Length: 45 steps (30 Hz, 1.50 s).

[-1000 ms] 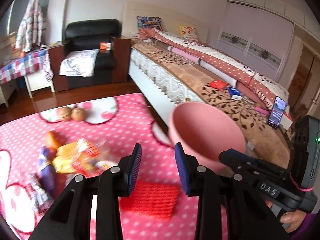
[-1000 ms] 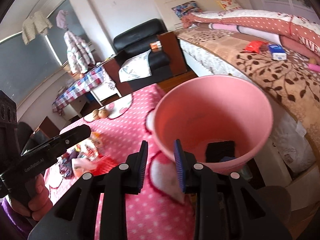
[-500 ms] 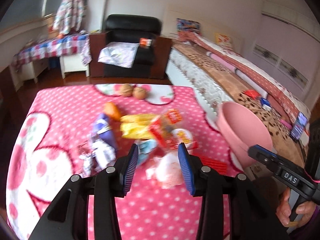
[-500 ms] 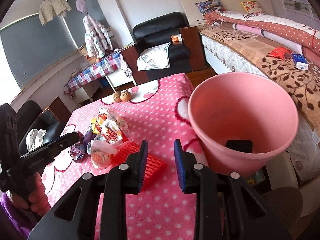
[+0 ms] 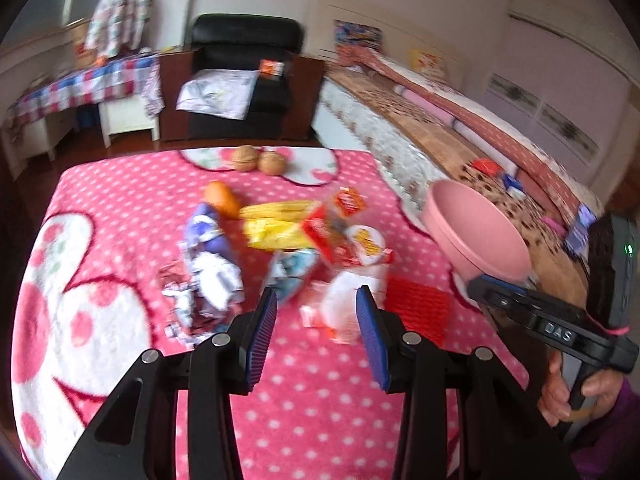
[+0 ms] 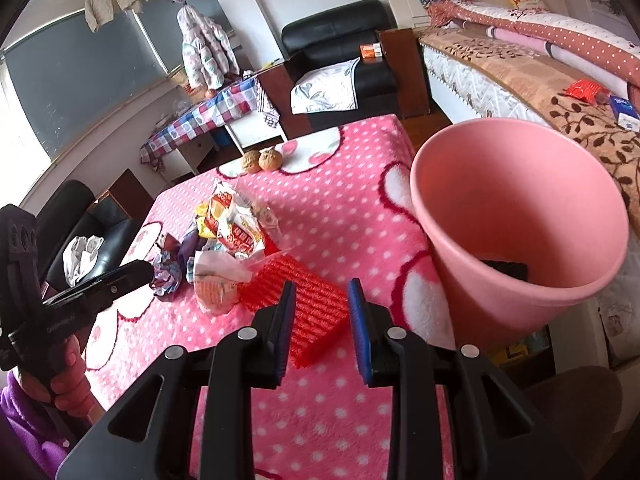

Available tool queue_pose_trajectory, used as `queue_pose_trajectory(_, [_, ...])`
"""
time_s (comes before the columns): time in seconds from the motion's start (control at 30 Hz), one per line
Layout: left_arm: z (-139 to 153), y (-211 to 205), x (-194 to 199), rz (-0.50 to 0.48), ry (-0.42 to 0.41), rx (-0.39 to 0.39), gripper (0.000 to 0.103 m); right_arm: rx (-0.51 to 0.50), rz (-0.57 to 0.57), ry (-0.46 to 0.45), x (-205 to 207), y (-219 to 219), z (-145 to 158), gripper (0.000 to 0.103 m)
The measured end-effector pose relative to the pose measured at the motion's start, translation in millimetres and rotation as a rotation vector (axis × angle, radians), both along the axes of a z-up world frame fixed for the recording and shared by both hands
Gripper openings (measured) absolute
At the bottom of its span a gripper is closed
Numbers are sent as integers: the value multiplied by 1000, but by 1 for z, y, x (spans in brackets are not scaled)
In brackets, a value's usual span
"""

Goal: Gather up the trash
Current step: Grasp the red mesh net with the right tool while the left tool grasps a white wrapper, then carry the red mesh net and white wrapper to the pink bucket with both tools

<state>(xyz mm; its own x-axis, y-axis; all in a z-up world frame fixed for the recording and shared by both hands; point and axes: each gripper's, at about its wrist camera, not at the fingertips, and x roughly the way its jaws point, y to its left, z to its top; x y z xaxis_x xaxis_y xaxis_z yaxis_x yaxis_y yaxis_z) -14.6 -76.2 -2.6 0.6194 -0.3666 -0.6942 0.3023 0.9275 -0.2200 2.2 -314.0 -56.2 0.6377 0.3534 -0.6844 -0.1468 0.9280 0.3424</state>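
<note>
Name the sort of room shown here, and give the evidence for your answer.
Most likely a bedroom in a home: a made bed with a folded quilt, a black armchair, and clothes hanging by the window.

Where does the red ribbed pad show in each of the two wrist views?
Left wrist view: the red ribbed pad lies right of centre on the pink blanket, partly behind the white wrapper.
Right wrist view: it lies at centre, just beyond the right gripper.
Shared landmark: the pink bucket, right of the pad in both views.
</note>
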Motion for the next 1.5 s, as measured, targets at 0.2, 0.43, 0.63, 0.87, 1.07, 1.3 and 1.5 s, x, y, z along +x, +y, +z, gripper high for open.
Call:
queue_pose_trajectory(0.2, [-4, -29, 8, -88, -5, 36, 40, 12, -2, 12, -1, -2, -3, 40])
queue_pose_trajectory(0.43, [-20, -42, 24, -86, 40, 71, 23, 24, 4, 41, 3, -3, -9, 41])
queue_pose_trajectory(0.63, [-21, -29, 26, -65, 43, 34, 9, 32, 11, 74, 7, -1, -15, 41])
queue_pose_trajectory(0.87, [-9, -9, 17, -66, 22, -32, 8, 31, 24, 131, 14, 4, -25, 41])
queue_pose_trajectory(1.07, [-6, 2, 12, -52, 20, -58, 8, 29, 42, 189, 20, 10, -36, 41])
queue_pose_trajectory(1.3, [-8, 3, 9, -50, 27, -69, 8, 49, 53, 182, 18, 12, -35, 15])
queue_pose_trajectory(1.5, [-5, 6, 7, -45, 32, -87, 8, 88, 56, 133, 13, 5, -27, 5])
